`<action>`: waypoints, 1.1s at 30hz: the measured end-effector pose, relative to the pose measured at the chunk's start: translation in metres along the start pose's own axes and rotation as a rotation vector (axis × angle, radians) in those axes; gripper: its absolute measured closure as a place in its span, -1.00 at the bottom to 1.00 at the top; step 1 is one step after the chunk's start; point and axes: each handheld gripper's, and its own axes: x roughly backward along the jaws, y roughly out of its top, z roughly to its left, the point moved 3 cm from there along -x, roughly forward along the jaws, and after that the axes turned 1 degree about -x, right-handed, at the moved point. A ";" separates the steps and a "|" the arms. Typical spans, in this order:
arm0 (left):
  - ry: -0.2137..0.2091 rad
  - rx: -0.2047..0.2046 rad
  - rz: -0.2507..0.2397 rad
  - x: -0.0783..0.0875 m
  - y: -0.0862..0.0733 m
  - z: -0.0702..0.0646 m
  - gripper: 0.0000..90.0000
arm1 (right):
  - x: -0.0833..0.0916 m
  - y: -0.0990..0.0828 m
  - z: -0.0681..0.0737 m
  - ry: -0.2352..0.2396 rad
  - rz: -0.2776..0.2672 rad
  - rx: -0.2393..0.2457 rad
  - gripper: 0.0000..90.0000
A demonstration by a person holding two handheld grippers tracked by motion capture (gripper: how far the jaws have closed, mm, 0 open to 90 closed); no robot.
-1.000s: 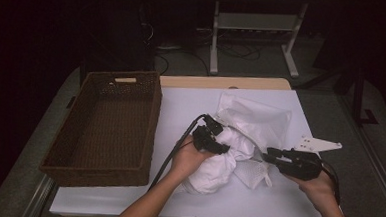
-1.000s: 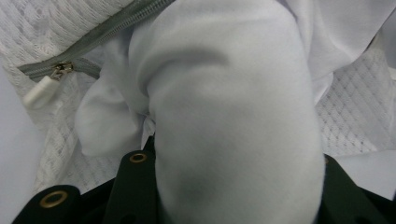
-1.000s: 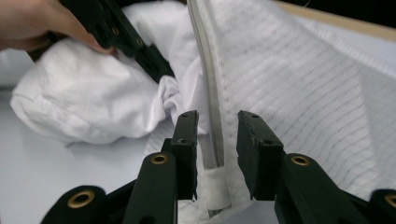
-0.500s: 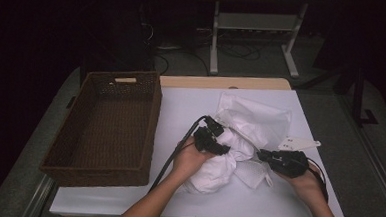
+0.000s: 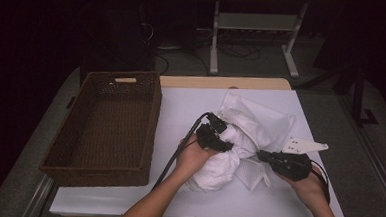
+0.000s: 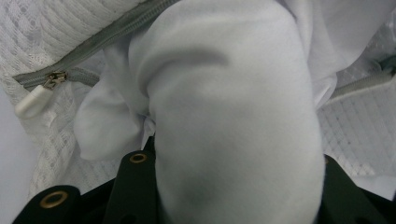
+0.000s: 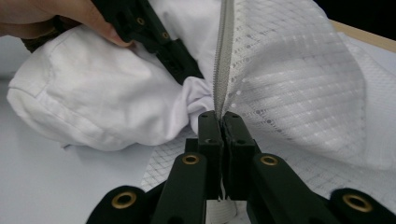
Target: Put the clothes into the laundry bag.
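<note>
Dark room behind, with a metal stand [image 5: 255,36] and loose cables on the floor; nearer, a white table [image 5: 191,108] with a wooden strip along its far edge

On the table's left side, a brown wicker basket [image 5: 105,129], nothing seen inside

Right of the basket, well apart from it, a white mesh bag [image 5: 263,123] with a grey zipper [image 7: 223,56], lying crumpled on the table; half out of its mouth, a white cloth [image 5: 218,165] bunched into a soft lump

Left gripper [image 5: 218,139] set over the top of the cloth, left hand [image 5: 192,157] behind it, cable trailing back toward the table's near edge; in the left gripper view, a thick roll of the cloth [image 6: 233,121] bulging up between the two black jaws, so gripped part-way shut on the cloth; beside it, the zipper pull [image 6: 35,100] resting on the mesh

Right gripper [image 5: 266,156] lying low at the bag's near right corner, right hand [image 5: 309,187] behind it; in the right gripper view, jaws just closed and pressed tight together on the zipper edge of the bag [image 7: 299,79], the grey tape rising straight up from the pinched tips [image 7: 219,116]; cloth [image 7: 102,102] just left of that pinch, touching the mesh
</note>
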 end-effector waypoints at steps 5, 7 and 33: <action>-0.002 0.000 -0.004 -0.003 0.008 -0.002 0.26 | 0.001 0.001 0.000 0.003 -0.009 0.003 0.93; -0.002 -0.003 -0.005 -0.004 0.011 -0.002 0.26 | 0.002 0.000 -0.001 0.002 -0.011 0.004 0.93; 0.009 0.011 -0.001 -0.032 0.027 0.000 0.22 | 0.004 0.005 0.018 0.115 -0.030 0.050 0.95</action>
